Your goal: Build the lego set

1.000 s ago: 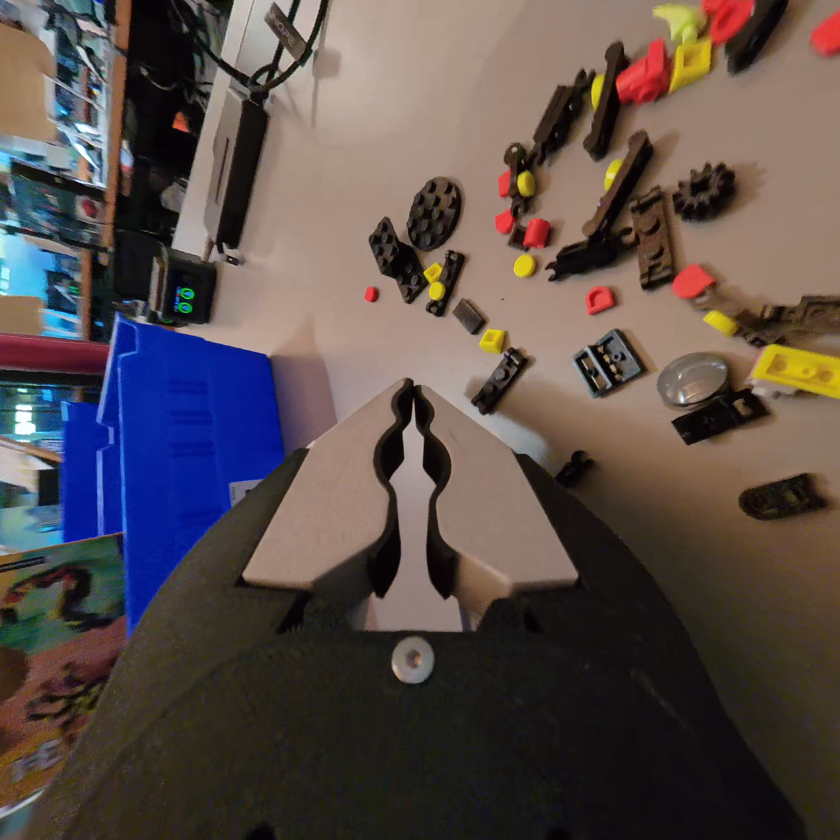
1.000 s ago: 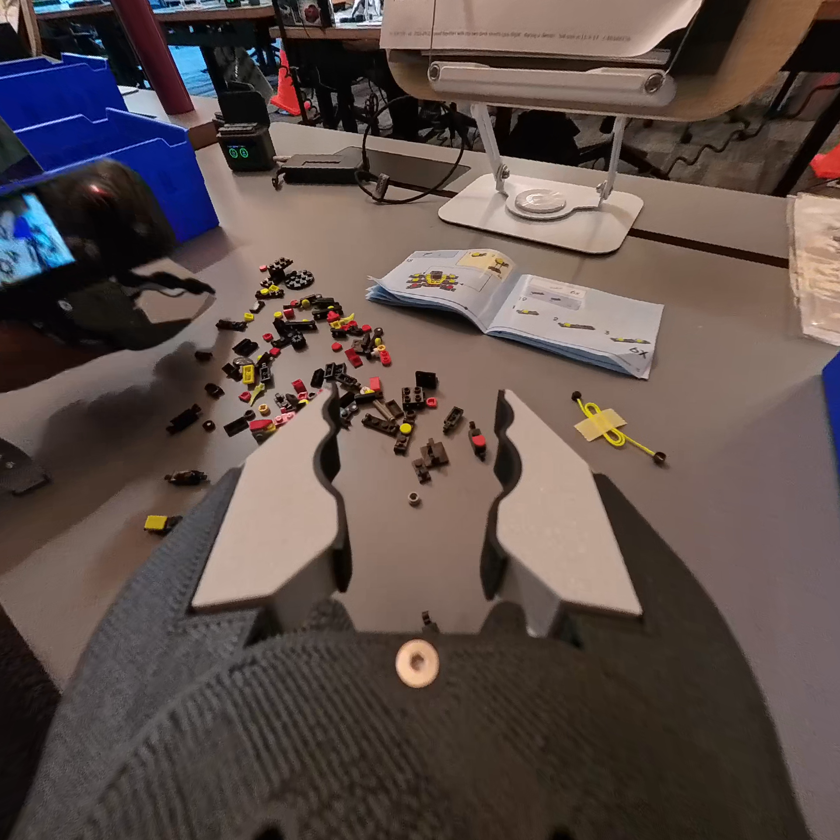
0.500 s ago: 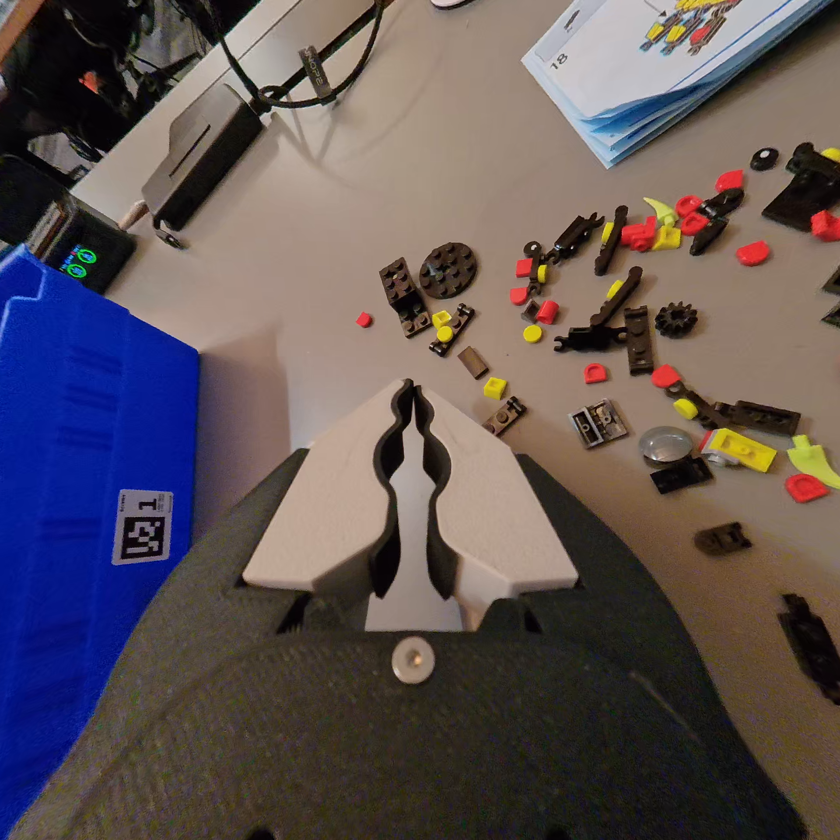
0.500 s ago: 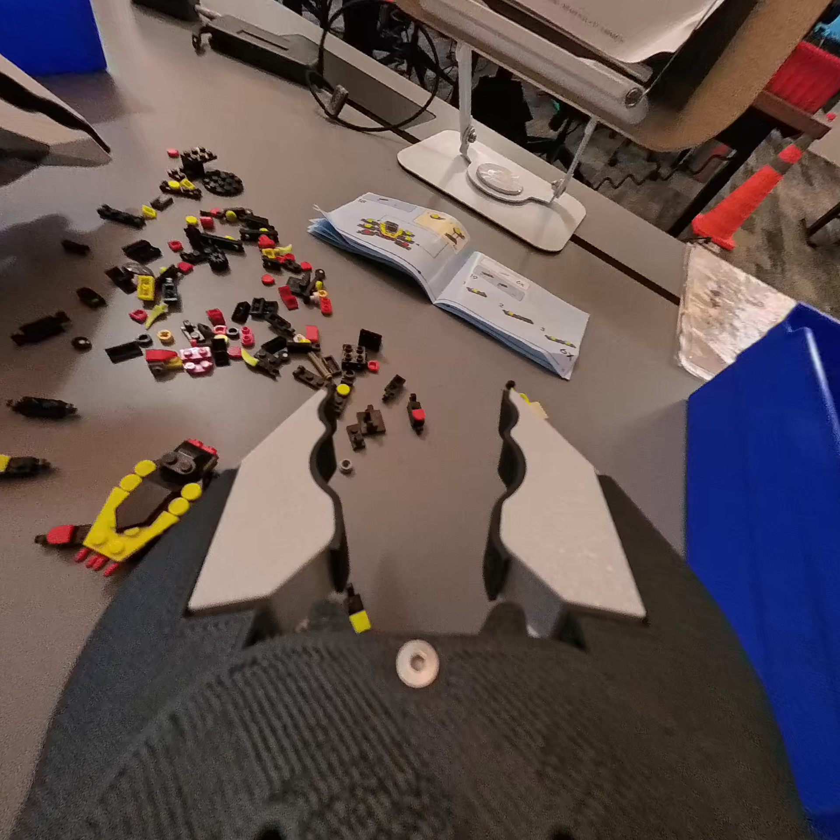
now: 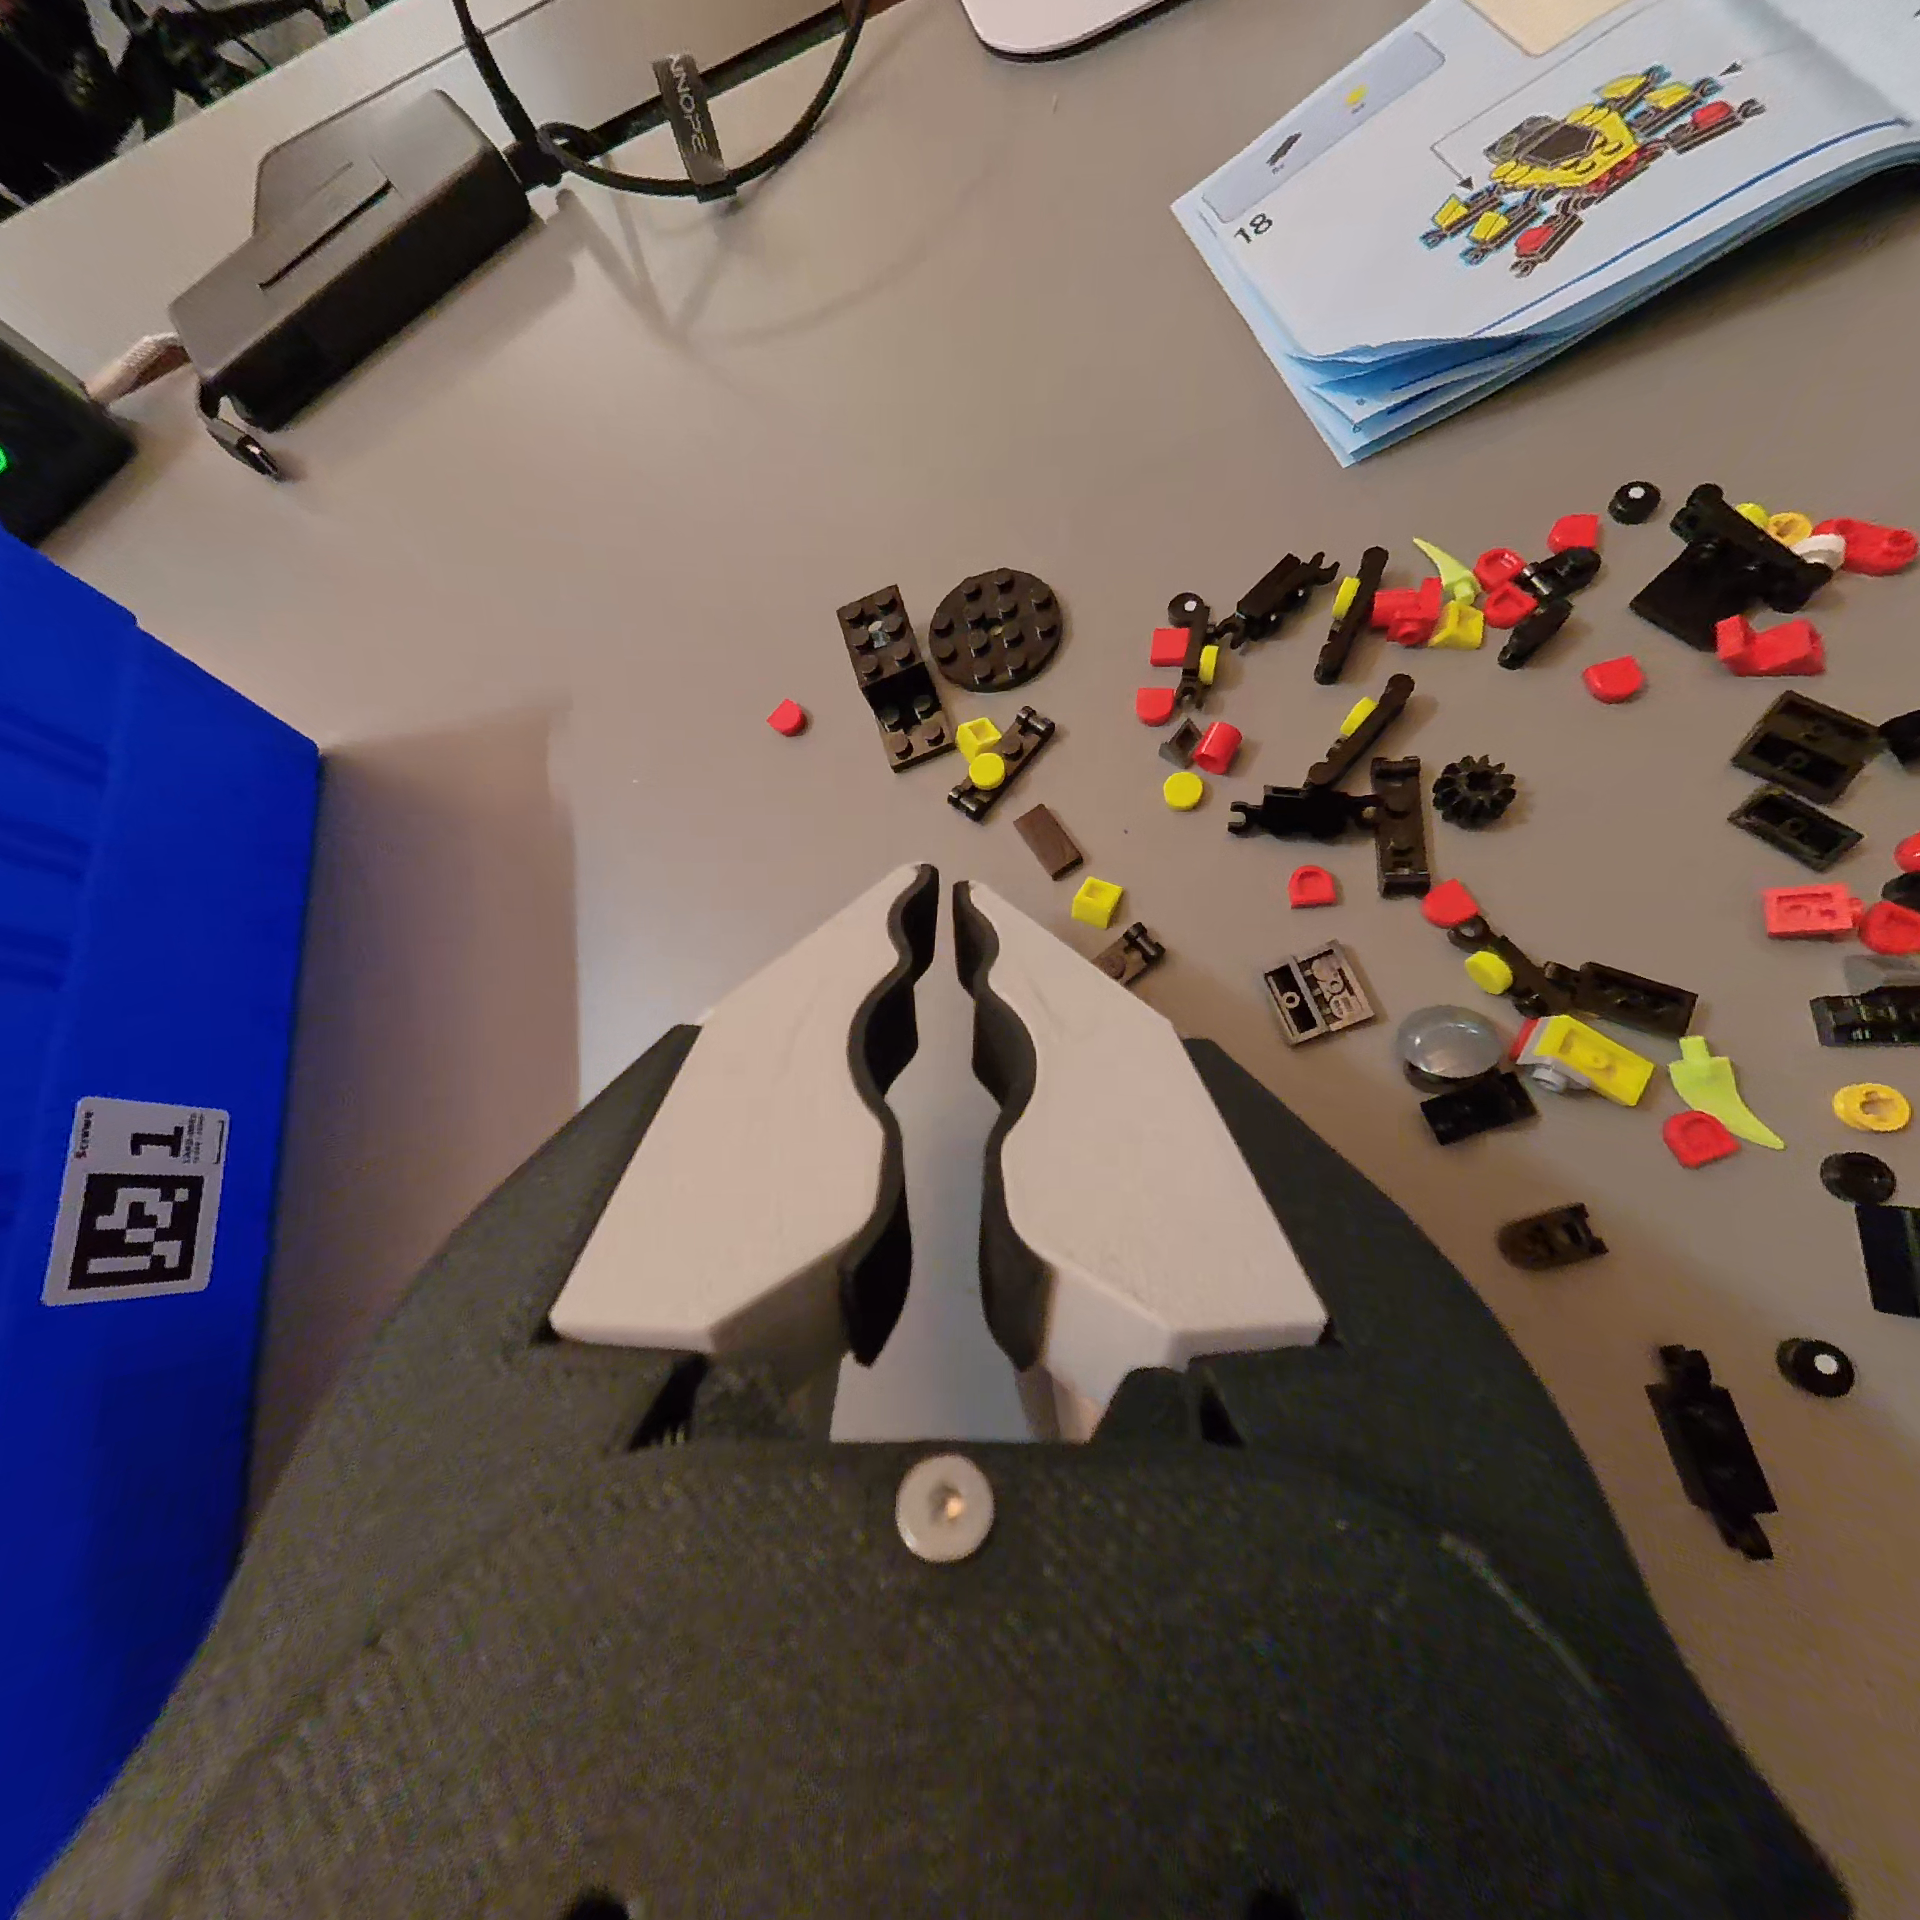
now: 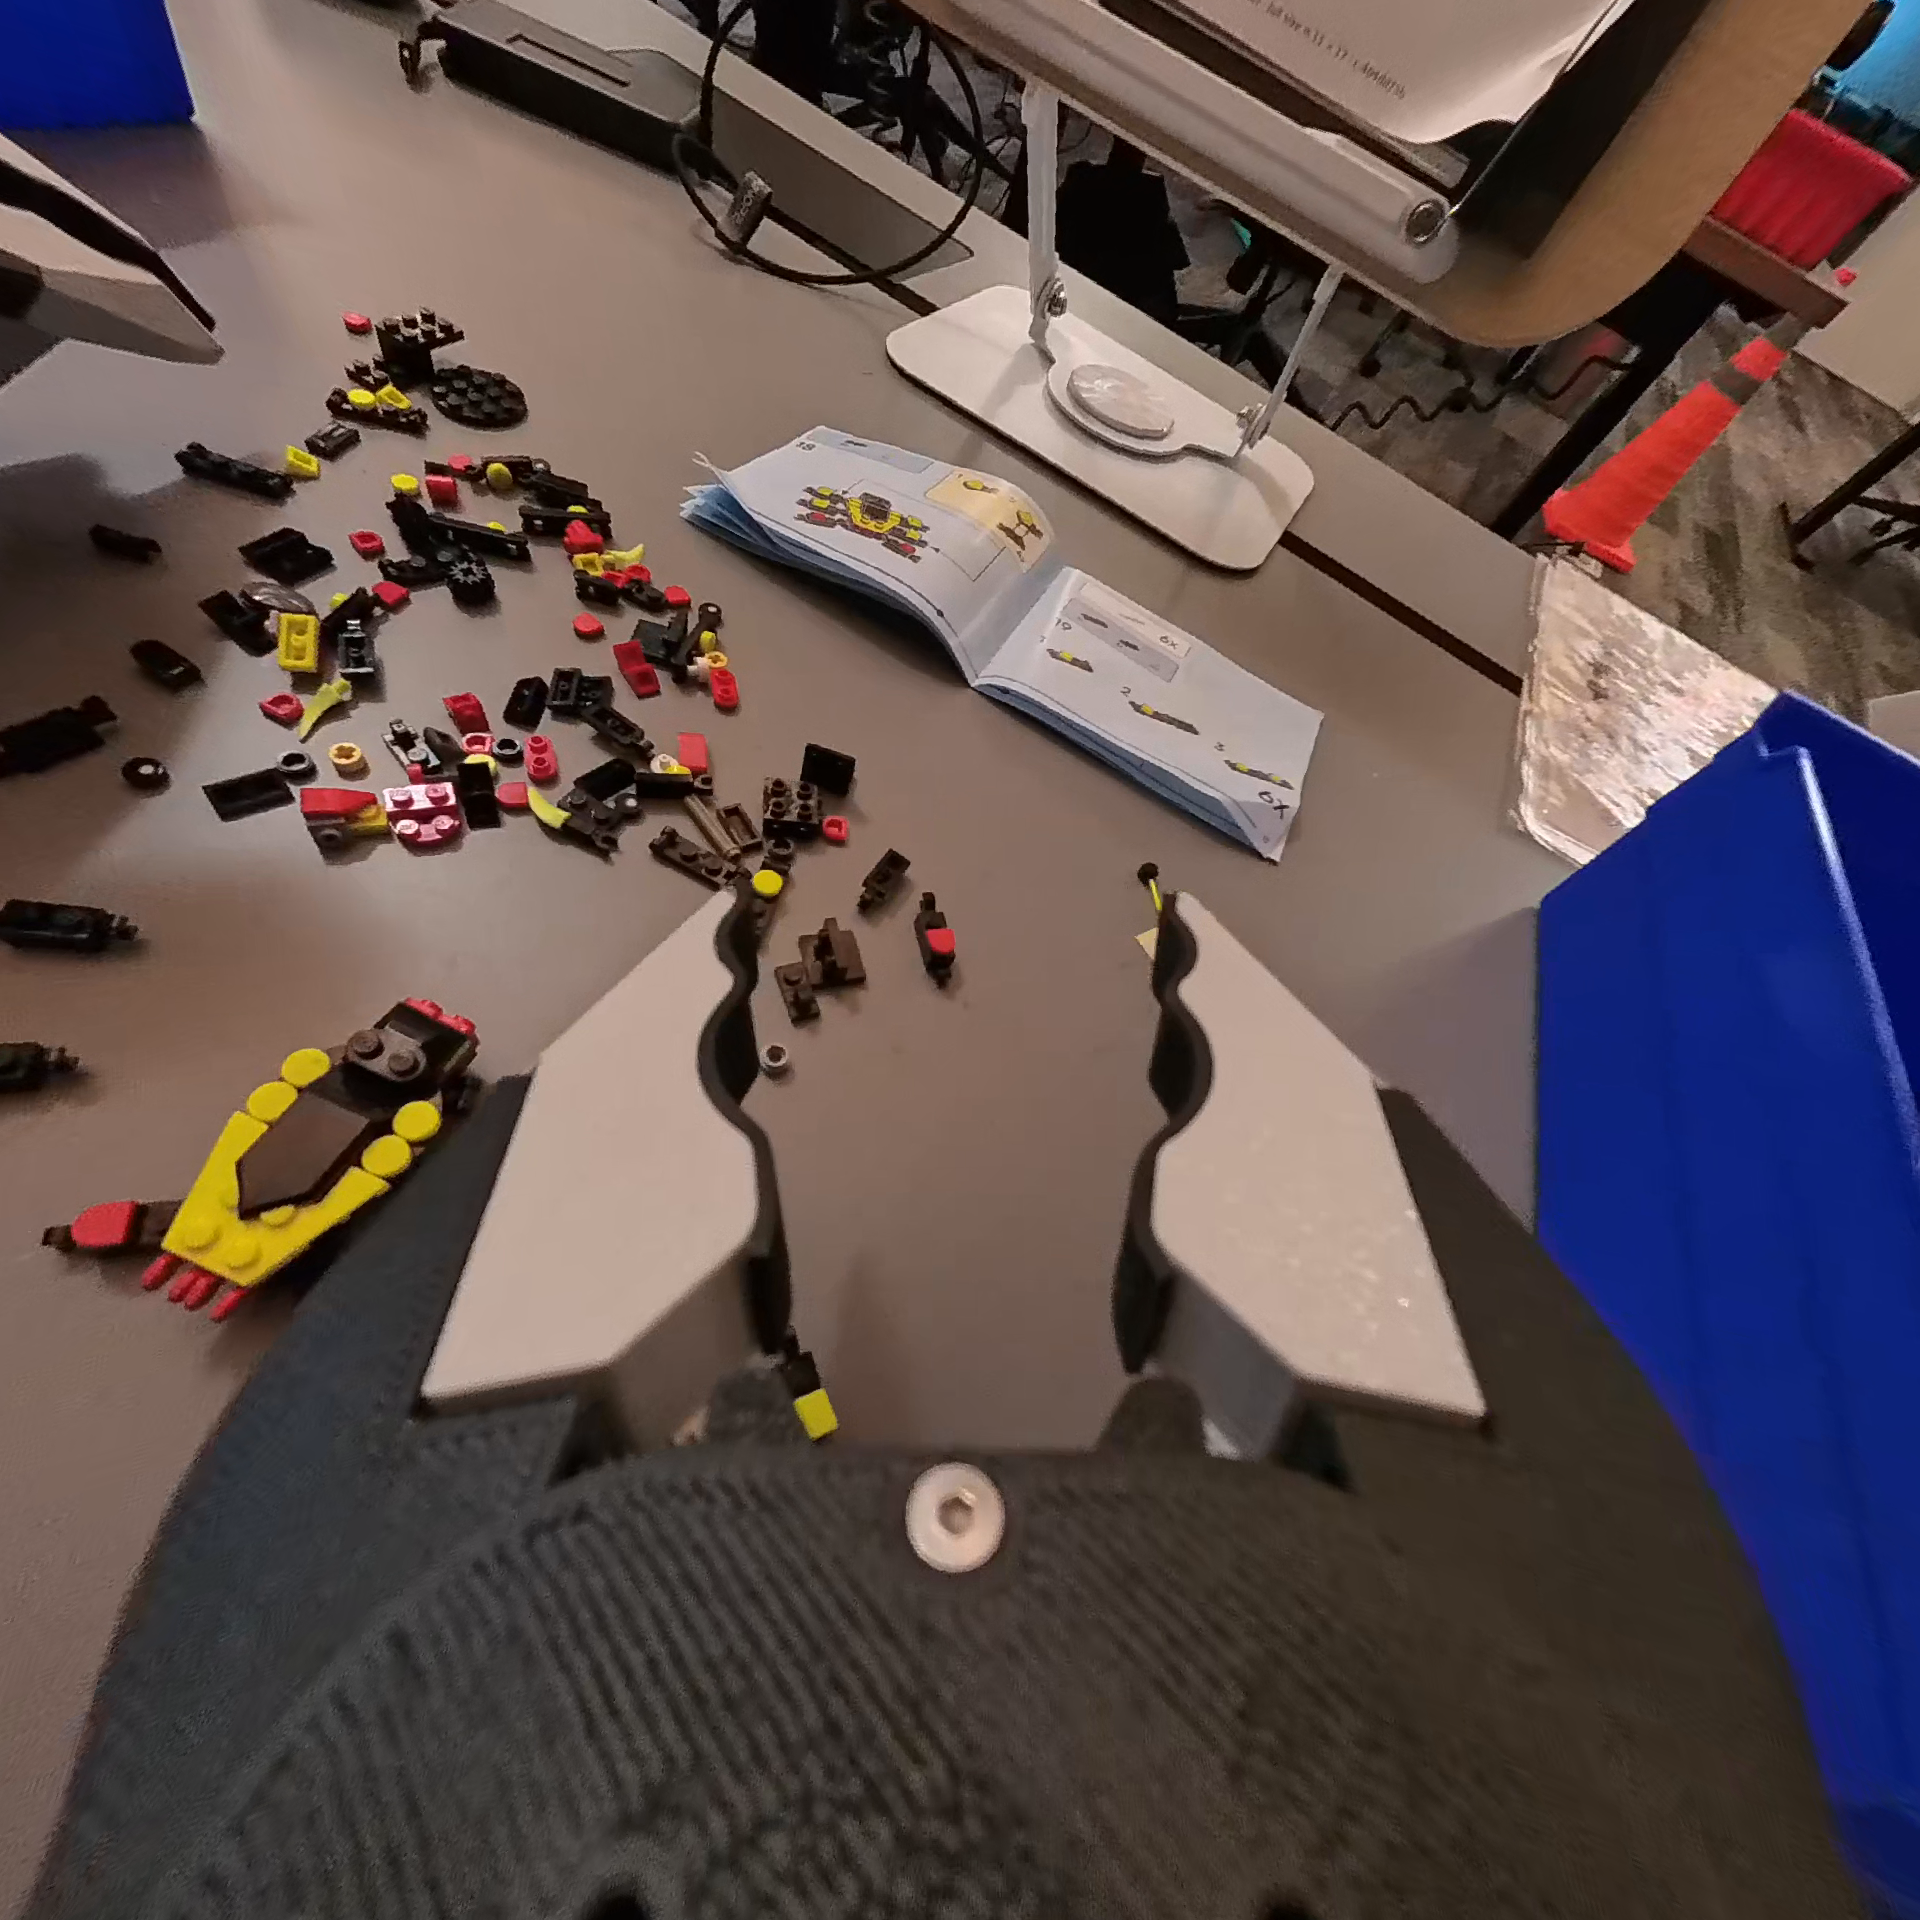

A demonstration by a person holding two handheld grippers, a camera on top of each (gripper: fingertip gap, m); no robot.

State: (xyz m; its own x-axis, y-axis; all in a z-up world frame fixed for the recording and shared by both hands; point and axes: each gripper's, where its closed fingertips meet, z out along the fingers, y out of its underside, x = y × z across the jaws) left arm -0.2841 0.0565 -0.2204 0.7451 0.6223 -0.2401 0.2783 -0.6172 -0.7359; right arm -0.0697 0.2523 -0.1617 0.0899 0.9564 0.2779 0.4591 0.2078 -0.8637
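We are hovering the right gripper (image 6: 956, 909), jaws apart and empty, over loose bricks (image 6: 821, 961) at twelve o'clock; descending carelessly could scatter them.

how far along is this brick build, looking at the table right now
Done: one partly built yellow and black brick model with red claws lies on the grey table. In hand: nothing. The left gripper has its jaws together and bare; the right gripper has its jaws wide apart over a few small black pieces. Left: a big scatter of loose red, yellow and black bricks, with the open light-blue instruction booklet beside it.
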